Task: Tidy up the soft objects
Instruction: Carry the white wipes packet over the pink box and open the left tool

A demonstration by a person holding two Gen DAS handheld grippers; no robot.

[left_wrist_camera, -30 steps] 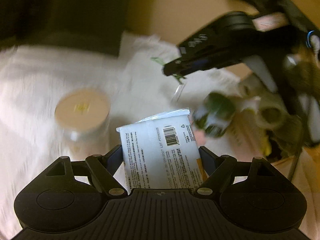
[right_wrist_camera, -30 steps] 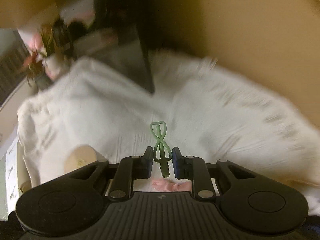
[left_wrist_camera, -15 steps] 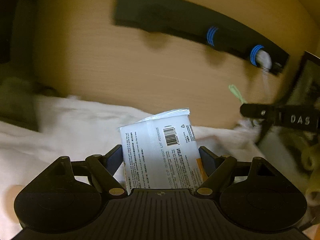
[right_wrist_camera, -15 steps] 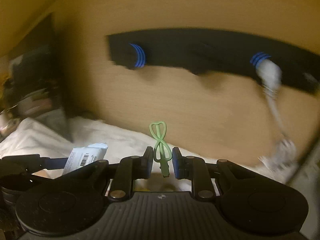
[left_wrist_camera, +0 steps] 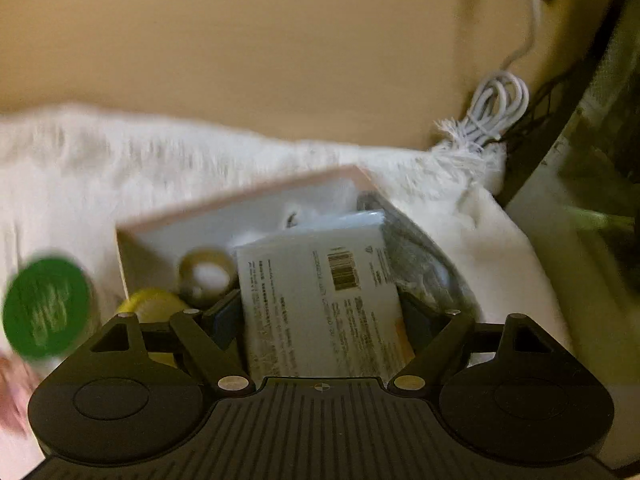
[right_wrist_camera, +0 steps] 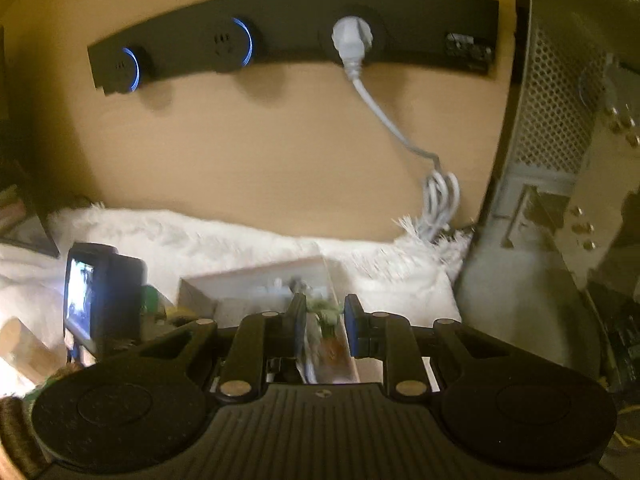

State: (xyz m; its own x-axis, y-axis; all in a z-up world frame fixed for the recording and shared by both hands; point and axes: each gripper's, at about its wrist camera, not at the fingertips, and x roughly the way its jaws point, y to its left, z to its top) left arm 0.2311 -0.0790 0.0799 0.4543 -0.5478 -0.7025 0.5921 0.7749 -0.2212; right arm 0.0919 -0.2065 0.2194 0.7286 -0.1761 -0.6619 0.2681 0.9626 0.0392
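Observation:
My left gripper is shut on a white packet printed with a barcode and small text. The packet hangs over an open pink-rimmed box that stands on a white fluffy cloth. Inside the box lie a tape roll, something yellow and a dark bag. My right gripper is shut on a small clear bag with a green tie, just short of the same box. The left gripper's camera back shows at the left of the right wrist view.
A green-lidded jar stands left of the box. On the wooden wall behind, a black socket strip holds a white plug whose coiled cable hangs down. A perforated metal case closes off the right side.
Both views have swung from the cloth and wall onto the box. The left gripper now holds the packet over the box. The green tie sits lower between the right fingers.

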